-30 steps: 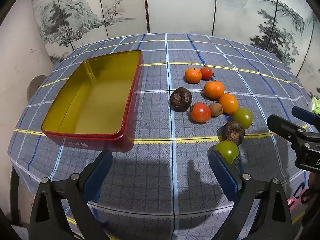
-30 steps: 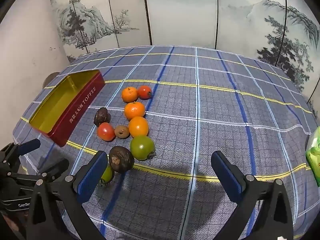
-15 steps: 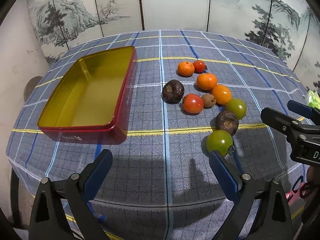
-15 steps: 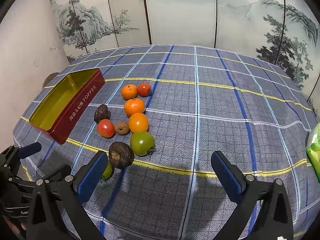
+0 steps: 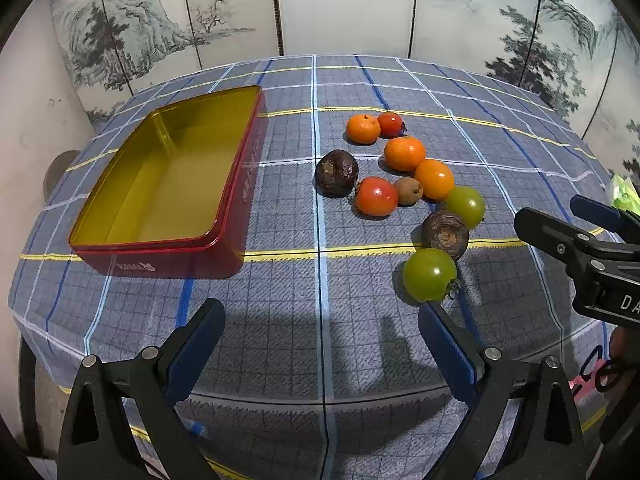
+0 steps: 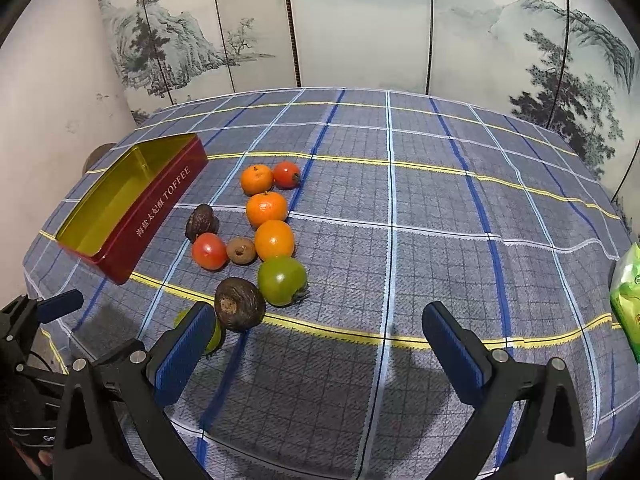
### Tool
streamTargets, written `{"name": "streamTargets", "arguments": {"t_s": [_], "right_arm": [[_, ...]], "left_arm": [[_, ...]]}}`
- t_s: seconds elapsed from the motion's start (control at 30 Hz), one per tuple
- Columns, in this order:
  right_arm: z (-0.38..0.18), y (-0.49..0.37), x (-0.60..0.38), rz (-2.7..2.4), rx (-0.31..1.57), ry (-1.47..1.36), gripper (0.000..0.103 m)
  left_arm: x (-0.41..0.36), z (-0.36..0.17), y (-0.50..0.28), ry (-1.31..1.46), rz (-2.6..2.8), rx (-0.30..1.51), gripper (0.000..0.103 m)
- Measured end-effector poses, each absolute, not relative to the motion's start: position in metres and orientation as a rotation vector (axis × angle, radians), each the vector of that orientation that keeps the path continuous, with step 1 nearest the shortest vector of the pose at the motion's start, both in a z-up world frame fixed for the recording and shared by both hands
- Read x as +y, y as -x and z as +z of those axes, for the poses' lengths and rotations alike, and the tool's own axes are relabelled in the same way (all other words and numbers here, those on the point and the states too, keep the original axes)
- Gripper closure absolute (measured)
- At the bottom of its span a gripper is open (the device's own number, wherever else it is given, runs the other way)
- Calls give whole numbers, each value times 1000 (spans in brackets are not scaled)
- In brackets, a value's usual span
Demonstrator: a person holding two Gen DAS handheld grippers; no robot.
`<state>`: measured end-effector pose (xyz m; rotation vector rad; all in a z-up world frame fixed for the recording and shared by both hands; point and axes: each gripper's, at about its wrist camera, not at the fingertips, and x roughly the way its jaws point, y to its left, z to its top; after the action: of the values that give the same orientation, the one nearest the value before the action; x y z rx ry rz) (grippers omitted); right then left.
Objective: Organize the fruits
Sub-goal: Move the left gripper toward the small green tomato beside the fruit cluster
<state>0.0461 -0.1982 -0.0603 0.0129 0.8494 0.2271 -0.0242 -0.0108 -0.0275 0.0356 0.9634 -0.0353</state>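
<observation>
Left gripper: I hold my left gripper (image 5: 320, 338) above the near edge of the table, fingers spread wide, nothing between them.
Right gripper: my right gripper (image 6: 320, 340) is also spread wide and holds nothing; in the left wrist view it (image 5: 592, 236) shows at 3 o'clock.
Tin: the red toffee tin (image 5: 170, 176) lies open, gold inside, at 10 o'clock from my left gripper, well apart from the fruit.
Near green tomato: a green tomato (image 5: 429, 275) sits just beyond my left gripper's right finger (image 5: 448, 344), at 1 o'clock; in the right wrist view my left finger hides most of it.
Dark fruits: one wrinkled brown fruit (image 5: 445, 234) touches that tomato on its far side; a second brown fruit (image 5: 336, 173) lies at 12 o'clock, nearest the tin.
Second green tomato: this one (image 6: 281, 281) lies just beside the near brown fruit, at 11 o'clock from my right gripper.
Orange row: three orange fruits (image 6: 274, 240) run away from me, close together.
Red tomatoes: one (image 5: 376, 196) lies beside a small brown fruit (image 5: 408, 191); the other (image 6: 286, 175) touches the farthest orange.
Cloth: a blue plaid tablecloth (image 6: 440, 208) covers the table.
Packet: a green packet (image 6: 628, 296) sits at 3 o'clock, at the table's edge.
</observation>
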Motion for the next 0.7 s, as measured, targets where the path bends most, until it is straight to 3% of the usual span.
{"name": "streamTargets", "arguments": {"t_s": [0.7], "right_arm": [[-66, -50, -200, 218, 866, -8, 0]], "left_arm": [[-11, -31, 23, -31, -41, 971, 6]]}}
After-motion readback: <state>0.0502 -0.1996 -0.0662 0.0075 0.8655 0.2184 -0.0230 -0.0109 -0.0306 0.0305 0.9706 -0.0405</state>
